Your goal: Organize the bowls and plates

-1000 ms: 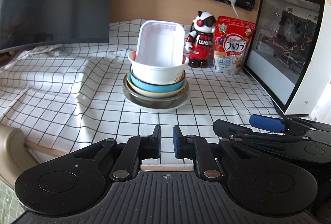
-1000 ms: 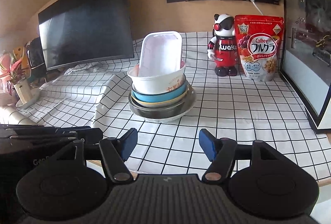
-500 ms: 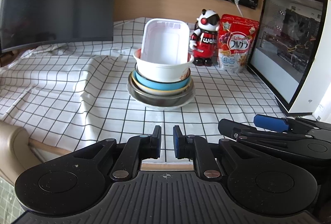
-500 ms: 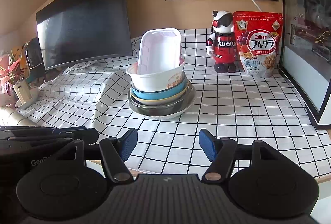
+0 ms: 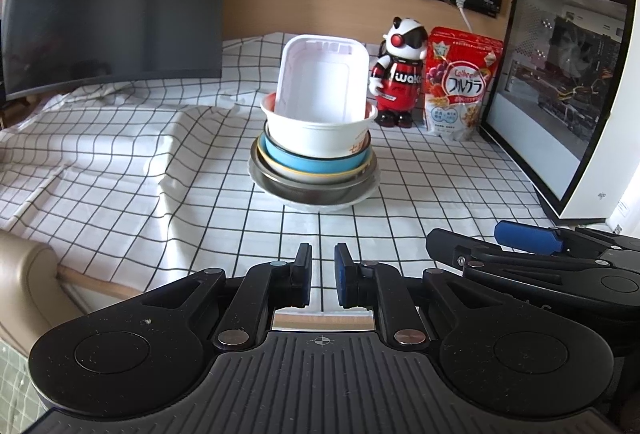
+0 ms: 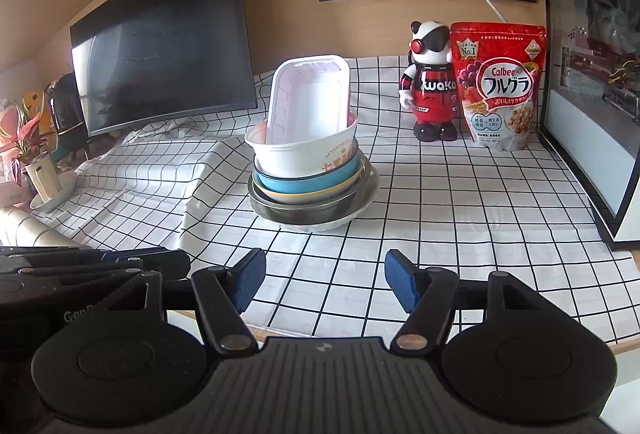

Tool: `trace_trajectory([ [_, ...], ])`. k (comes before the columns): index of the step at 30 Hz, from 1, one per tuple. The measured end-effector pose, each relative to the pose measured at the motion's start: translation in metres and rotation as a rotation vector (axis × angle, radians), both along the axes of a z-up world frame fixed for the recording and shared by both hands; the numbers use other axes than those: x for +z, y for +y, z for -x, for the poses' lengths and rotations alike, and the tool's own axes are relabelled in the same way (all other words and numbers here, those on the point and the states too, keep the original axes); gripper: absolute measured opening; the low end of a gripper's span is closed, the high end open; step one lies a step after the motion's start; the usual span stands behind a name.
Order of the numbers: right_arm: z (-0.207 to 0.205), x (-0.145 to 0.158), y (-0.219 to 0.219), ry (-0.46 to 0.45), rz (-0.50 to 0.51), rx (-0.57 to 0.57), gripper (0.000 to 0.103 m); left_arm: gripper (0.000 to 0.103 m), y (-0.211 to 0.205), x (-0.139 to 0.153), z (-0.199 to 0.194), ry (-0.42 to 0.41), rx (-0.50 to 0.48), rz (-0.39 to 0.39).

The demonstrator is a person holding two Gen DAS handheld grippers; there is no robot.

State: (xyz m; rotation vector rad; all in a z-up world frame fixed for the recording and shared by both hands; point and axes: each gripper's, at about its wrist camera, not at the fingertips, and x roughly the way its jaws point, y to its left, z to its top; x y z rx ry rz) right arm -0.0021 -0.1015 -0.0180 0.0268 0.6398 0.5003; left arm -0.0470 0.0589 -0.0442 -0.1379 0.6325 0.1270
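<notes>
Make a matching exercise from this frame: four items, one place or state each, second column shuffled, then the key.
Items
1. white rectangular tray
2. blue bowl
3. left hand-held gripper
4. right hand-held gripper

Place or state
A. jaws shut, nothing between them
B. standing on end in the white bowl on top of the stack
C. jaws open, empty
D. nested in the stack under the white bowl

Pairs: 1-B, 2-D, 3-A, 4-C
</notes>
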Motion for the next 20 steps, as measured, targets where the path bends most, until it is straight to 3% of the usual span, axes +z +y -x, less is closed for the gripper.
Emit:
trace_trajectory([
  [14,-0.001,0.0,-0.001,-0.001,-0.001,0.002,0.067,0.014,-0.001,-0.001,0.0,0.009,0.012,-0.005],
  [20,-0.01,0.0,0.009,0.009,0.013,0.02,0.067,0.015,0.012,-0.005,-0.011,0.053,0.033,0.06],
])
